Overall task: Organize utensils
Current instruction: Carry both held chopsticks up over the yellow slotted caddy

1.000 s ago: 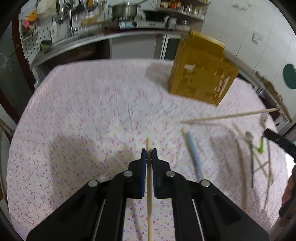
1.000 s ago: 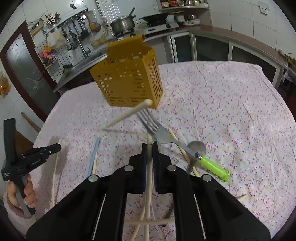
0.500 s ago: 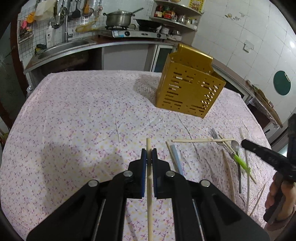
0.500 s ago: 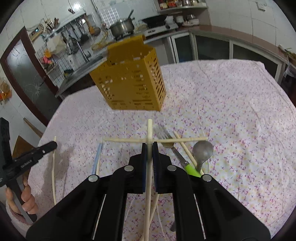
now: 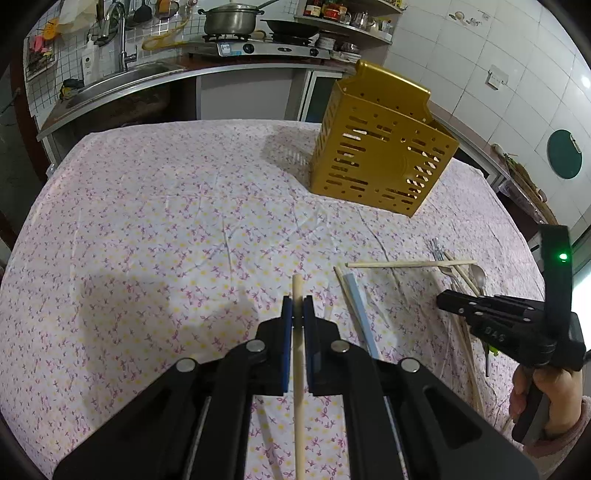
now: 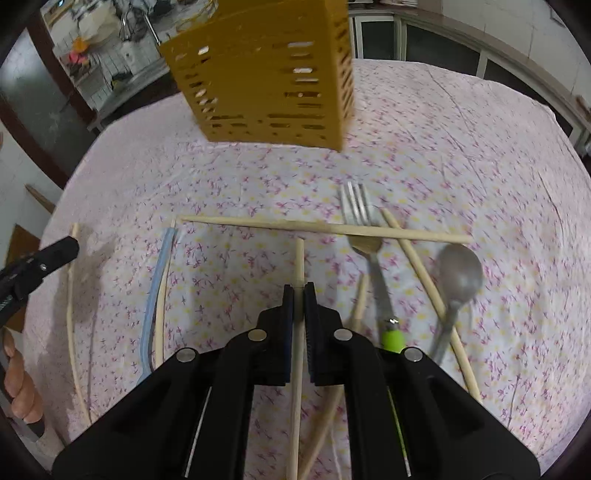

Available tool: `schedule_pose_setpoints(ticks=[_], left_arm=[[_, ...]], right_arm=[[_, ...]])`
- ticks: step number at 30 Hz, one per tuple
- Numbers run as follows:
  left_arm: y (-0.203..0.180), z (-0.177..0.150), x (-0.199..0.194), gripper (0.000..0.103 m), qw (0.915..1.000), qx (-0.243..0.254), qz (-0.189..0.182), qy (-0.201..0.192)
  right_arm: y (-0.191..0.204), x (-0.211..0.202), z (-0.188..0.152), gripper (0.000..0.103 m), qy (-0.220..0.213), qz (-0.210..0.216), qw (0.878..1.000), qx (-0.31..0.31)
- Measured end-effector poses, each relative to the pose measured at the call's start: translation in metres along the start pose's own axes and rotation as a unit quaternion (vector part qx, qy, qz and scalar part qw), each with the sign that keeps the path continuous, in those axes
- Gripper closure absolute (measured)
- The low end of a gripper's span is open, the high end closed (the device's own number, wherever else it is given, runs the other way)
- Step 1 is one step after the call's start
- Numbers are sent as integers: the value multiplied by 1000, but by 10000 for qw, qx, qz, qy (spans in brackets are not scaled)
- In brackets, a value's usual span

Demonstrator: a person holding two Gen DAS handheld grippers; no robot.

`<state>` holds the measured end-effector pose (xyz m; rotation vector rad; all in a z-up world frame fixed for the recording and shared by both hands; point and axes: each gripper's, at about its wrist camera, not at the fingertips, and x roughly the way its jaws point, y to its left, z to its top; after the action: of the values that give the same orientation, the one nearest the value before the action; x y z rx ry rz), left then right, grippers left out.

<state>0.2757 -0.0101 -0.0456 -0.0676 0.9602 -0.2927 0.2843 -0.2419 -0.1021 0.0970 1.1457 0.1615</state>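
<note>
My left gripper [image 5: 297,300] is shut on a pale wooden chopstick [image 5: 298,354] that pokes out a little past the pads, above the flowered tablecloth. My right gripper [image 6: 298,288] is shut on another wooden chopstick [image 6: 299,258], low over the loose utensils. Just ahead of it a chopstick [image 6: 280,224] lies crosswise over a fork [image 6: 364,229] with a green handle [image 6: 392,338]. A metal spoon [image 6: 460,275] lies to the right. A light blue stick [image 6: 157,284] lies to the left. The yellow slotted utensil holder [image 5: 380,162] stands farther back.
The table is covered by a white cloth with a pink flower print [image 5: 166,229]. More chopsticks [image 6: 424,280] lie crossed near the fork and spoon. A kitchen counter with a sink [image 5: 122,77] and a stove with a pot [image 5: 229,22] runs behind the table.
My right gripper has sunk toward the table with its chopstick; the fork, spoon and crosswise chopstick now sit closer and larger. The left gripper still holds its chopstick in about the same place.
</note>
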Motion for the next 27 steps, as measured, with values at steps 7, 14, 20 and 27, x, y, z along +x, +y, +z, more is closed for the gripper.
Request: schedule_pose_setpoints(ticks=[7, 14, 20, 27], left_arm=[[7, -3, 19, 97, 9997, -101, 16, 232], [5, -2, 21, 96, 9997, -76, 9, 221], [3, 10, 2, 97, 10000, -40, -34, -29], [-14, 43, -46, 97, 9948, 92, -203, -991]], right_arm=[[1, 5, 6, 96, 224, -109, 9997, -76], [-1, 11, 25, 96, 452, 51, 9989, -72], [-13, -27, 34, 96, -271, 287, 9992, 79], [-9, -91, 51, 96, -1565, 327, 9871, -93]])
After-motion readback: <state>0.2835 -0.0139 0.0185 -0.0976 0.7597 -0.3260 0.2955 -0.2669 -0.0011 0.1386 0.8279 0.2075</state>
